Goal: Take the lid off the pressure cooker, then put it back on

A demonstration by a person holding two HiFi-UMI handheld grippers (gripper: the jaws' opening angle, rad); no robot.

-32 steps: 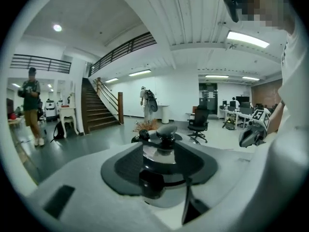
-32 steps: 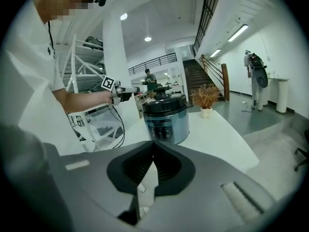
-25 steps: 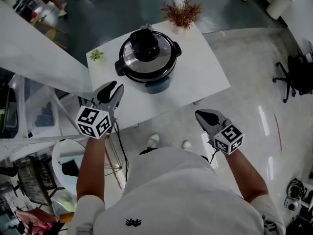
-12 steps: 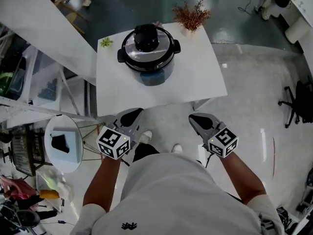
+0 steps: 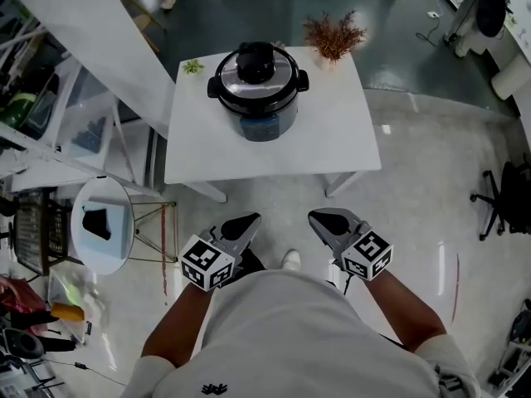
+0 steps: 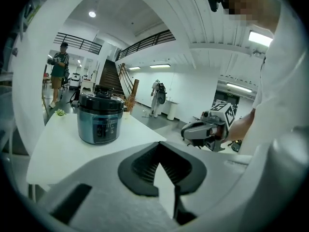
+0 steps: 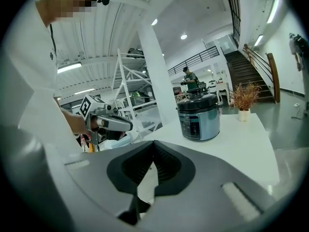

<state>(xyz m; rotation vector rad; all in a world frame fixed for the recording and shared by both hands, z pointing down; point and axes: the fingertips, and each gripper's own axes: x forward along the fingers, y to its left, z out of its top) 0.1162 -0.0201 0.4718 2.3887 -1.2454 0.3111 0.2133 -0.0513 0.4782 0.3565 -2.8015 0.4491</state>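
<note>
Left gripper [image 5: 244, 220], just pulled shut, and right gripper [image 5: 320, 217] are both closed and empty, near the person — the stiff, likely heavy lid [image 5: 280, 76] on the far pressure cooker [image 5: 262, 121] looks best gripped by its black knob [image 5: 255, 60].

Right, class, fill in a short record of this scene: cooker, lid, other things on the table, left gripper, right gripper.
cooker: pressure cooker stands on the white table, toward its far side
lid: lid is on the cooker
other things: dried plant at the far right corner, small green plant at the far left
left gripper: left gripper is off the table by the person's body; jaws have just been closing, now together, nothing between them
right gripper: right gripper is off the table, shut, empty
</note>
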